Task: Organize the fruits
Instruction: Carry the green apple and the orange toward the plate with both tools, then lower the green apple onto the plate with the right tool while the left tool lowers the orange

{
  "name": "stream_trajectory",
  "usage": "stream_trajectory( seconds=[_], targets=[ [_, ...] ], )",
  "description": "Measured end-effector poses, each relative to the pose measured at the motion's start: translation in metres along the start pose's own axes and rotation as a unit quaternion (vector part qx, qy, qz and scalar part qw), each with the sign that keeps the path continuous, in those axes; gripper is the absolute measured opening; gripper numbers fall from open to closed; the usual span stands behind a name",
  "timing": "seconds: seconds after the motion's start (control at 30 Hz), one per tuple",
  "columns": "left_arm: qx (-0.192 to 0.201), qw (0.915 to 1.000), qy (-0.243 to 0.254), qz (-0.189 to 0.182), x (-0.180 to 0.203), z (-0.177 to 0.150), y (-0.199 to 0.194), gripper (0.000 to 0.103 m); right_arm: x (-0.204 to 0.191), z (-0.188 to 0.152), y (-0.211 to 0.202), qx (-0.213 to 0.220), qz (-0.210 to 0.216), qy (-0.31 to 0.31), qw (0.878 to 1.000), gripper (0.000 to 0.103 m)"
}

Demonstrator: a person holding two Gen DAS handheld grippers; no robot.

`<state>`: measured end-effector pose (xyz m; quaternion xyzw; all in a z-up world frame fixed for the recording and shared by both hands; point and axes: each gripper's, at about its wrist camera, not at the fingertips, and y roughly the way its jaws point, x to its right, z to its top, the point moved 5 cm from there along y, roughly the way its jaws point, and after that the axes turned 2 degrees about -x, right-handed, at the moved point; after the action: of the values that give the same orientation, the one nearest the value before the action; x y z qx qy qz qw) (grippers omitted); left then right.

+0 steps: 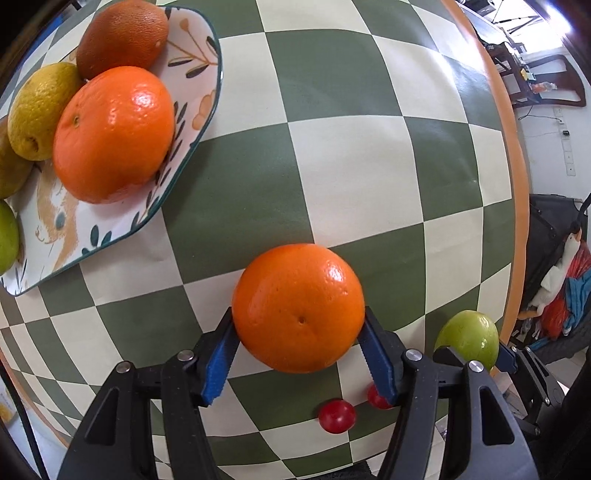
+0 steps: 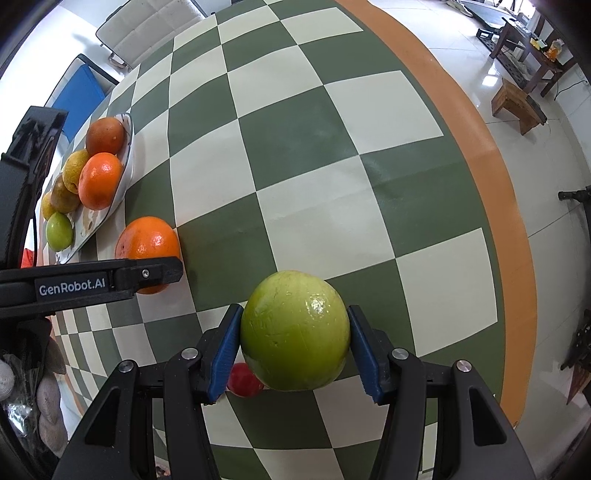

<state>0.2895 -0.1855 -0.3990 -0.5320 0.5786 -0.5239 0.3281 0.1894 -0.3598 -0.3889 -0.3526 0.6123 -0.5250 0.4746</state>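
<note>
My left gripper point(image 1: 297, 325) is shut on an orange point(image 1: 298, 308), held above the checkered tablecloth; it also shows in the right wrist view point(image 2: 147, 247) behind the left gripper's arm. My right gripper point(image 2: 294, 325) is shut on a green apple point(image 2: 294, 330); the apple also shows at the lower right of the left wrist view point(image 1: 468, 338). A patterned plate point(image 1: 195, 107) at the upper left holds an orange point(image 1: 112, 134), a darker orange point(image 1: 123, 35), a yellow lemon point(image 1: 40, 110) and green fruit point(image 1: 7, 240). The plate shows at the left of the right wrist view point(image 2: 127, 162).
Two small red cherry tomatoes point(image 1: 337, 415) lie on the cloth below the held orange; one shows under the apple point(image 2: 243, 380). The table's orange rim point(image 2: 491, 177) runs along the right. A chair point(image 2: 147, 26) stands at the far side.
</note>
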Motion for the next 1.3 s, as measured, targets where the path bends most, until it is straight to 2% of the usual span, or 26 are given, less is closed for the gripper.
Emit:
stream_trajectory(
  seconds=[0.13, 0.37, 0.53, 0.67, 0.83, 0.97, 1.07, 1.2, 1.3],
  targets=[
    [-0.009, 0.9999, -0.008, -0.010, 0.015, 0.009, 0.016, 0.062, -0.004, 0.001, 0.003, -0.003, 0.002, -0.002, 1.000, 0.059],
    [0.008, 0.9999, -0.003, -0.006, 0.019, 0.023, 0.013, 0.061, -0.010, 0.003, 0.007, -0.008, 0.003, -0.005, 1.000, 0.059],
    [0.028, 0.9994, 0.014, 0.014, 0.022, 0.011, 0.013, 0.060, -0.016, 0.008, 0.002, -0.001, 0.002, -0.010, 1.000, 0.059],
    [0.029, 0.9994, -0.007, -0.016, 0.009, -0.003, 0.005, 0.060, -0.022, 0.015, -0.005, 0.008, 0.006, -0.010, 1.000, 0.059],
    [0.061, 0.9926, -0.076, -0.073, -0.046, -0.012, -0.044, 0.060, -0.041, 0.025, -0.013, 0.019, 0.035, -0.011, 0.999, 0.059],
    [0.108, 0.9858, -0.118, -0.052, -0.096, -0.015, -0.090, 0.060, -0.087, 0.035, -0.010, 0.016, 0.078, -0.033, 0.996, 0.059],
    [0.129, 0.9819, -0.135, -0.032, -0.127, -0.003, -0.112, 0.060, -0.138, 0.043, 0.000, 0.005, 0.115, -0.059, 0.992, 0.059],
    [0.124, 0.9803, -0.152, -0.022, -0.159, 0.012, -0.111, 0.060, -0.209, 0.057, 0.022, -0.012, 0.155, -0.087, 0.984, 0.059],
    [0.111, 0.9809, -0.159, -0.024, -0.173, 0.027, -0.108, 0.060, -0.245, 0.067, 0.035, -0.017, 0.160, -0.102, 0.982, 0.059]
  ],
)
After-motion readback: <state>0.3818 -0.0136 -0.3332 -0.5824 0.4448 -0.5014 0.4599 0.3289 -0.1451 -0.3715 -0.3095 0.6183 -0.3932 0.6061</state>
